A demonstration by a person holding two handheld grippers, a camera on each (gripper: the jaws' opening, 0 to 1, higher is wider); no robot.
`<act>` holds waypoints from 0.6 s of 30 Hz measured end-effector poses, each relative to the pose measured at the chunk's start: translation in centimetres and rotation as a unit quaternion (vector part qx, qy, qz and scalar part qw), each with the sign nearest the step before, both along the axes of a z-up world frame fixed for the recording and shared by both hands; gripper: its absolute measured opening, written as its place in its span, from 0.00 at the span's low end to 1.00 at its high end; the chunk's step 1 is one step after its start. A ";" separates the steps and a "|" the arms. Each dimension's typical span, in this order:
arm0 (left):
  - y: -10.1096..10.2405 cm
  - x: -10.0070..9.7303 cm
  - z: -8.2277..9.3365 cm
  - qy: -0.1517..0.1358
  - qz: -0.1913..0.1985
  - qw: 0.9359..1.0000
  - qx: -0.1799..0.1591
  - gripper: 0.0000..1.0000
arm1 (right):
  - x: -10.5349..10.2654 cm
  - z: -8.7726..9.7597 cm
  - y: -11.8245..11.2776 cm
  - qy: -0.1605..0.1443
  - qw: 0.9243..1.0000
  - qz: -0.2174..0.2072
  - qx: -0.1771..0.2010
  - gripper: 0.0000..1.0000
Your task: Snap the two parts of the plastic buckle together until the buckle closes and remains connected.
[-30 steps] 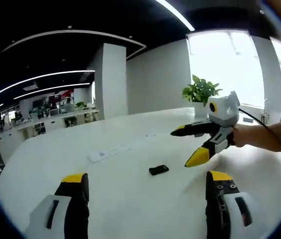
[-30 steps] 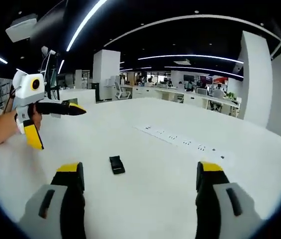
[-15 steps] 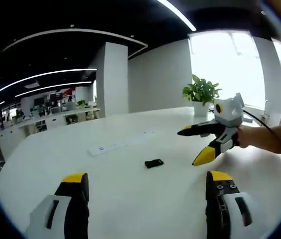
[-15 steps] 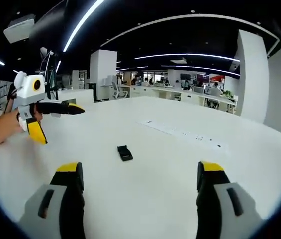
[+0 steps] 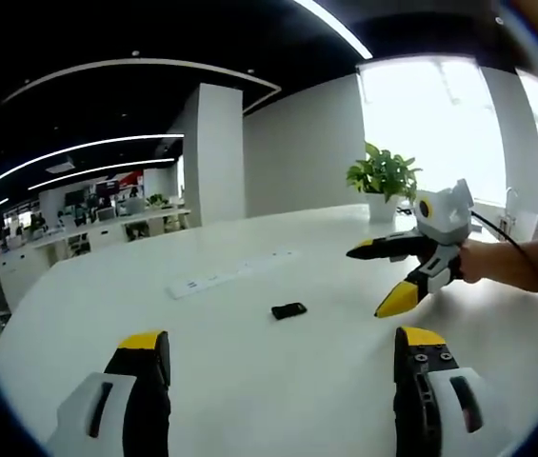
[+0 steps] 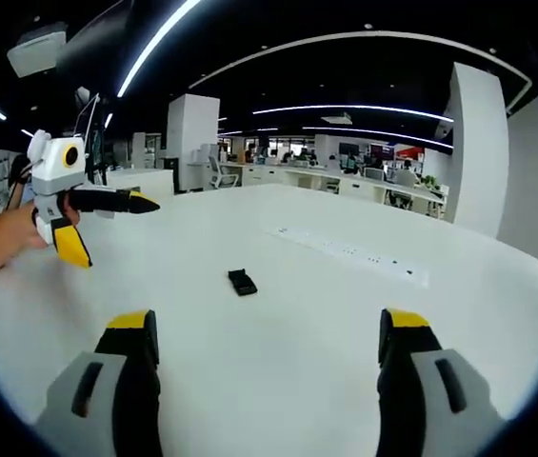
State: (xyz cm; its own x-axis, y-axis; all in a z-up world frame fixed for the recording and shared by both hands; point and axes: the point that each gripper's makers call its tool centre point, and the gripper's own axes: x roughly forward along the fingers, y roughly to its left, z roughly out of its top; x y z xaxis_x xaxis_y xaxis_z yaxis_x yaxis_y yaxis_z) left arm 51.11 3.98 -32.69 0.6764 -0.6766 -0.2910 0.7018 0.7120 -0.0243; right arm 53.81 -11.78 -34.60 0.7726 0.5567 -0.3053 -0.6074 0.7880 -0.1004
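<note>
Layout: buckle lying alone on table, mid-frame in both views.
Left gripper view: buckle [image 5: 288, 310] on table [image 5: 249, 381], power strip [image 5: 232, 275] behind it upper left, right gripper [image 5: 383, 282] to its right, plant [image 5: 383, 177] behind at upper right.

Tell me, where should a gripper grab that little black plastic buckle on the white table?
Probably across its two long sides, coming down from above. The small black plastic buckle lies flat and low on the white table, so its top offers little to pinch.

White table [image 5: 249, 381] with buckle [image 5: 288, 310]
</note>
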 end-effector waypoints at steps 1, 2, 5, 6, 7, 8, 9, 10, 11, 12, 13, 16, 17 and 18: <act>0.0 -0.1 0.0 0.000 0.000 1.000 0.000 0.99 | -0.1 -0.1 -0.1 -0.001 1.000 -0.001 0.000 0.96; 0.0 -0.2 0.0 0.001 -0.001 1.000 0.000 0.99 | -0.2 -0.1 -0.1 0.000 1.000 -0.001 0.000 0.96; -0.1 -0.5 -0.2 0.002 -0.002 1.000 0.002 0.99 | -0.7 -0.3 -0.1 0.002 1.000 0.000 0.002 0.96; 0.0 -0.6 -0.2 0.003 -0.002 1.000 0.002 0.99 | -0.9 -0.4 0.0 0.003 1.000 0.000 0.002 0.96; 0.1 -0.7 -0.2 0.002 -0.001 1.000 0.002 0.99 | -1.1 -0.4 0.0 0.003 1.000 0.000 0.002 0.96; 0.1 -0.7 -0.1 0.001 0.000 1.000 0.002 0.99 | -1.5 -0.3 0.0 0.002 1.000 0.001 0.002 0.96; 0.2 -0.8 -0.1 0.001 0.001 1.000 0.001 0.99 | -1.7 -0.3 0.0 0.002 1.000 0.001 0.003 0.96; 0.3 -0.9 -0.1 -0.001 0.003 1.000 0.001 0.99 | -1.7 -0.2 0.0 0.002 1.000 0.001 0.004 0.96; 0.3 -1.0 -0.1 -0.001 0.004 1.000 0.001 0.99 | -1.9 -0.2 0.0 0.001 1.000 0.002 0.006 0.96; 0.4 -1.0 -0.1 -0.001 0.003 1.000 0.000 0.99 | -2.3 -0.2 0.1 0.001 1.000 0.003 0.006 0.96; 0.4 -1.1 0.0 0.000 0.004 1.000 0.000 0.99 | -2.6 -0.2 0.1 0.002 1.000 0.002 0.005 0.96; 0.5 -1.5 0.1 -0.001 0.004 1.000 -0.002 0.99 | -3.2 0.1 -0.1 -0.001 1.000 0.000 0.005 0.95; 0.5 -1.6 0.0 -0.001 0.004 1.000 -0.002 0.99 | -3.3 0.1 -0.1 0.000 1.000 -0.001 0.005 0.95; 0.5 -1.7 0.0 -0.002 0.005 1.000 -0.001 0.99 | -3.7 0.1 0.0 -0.001 1.000 0.000 0.005 0.95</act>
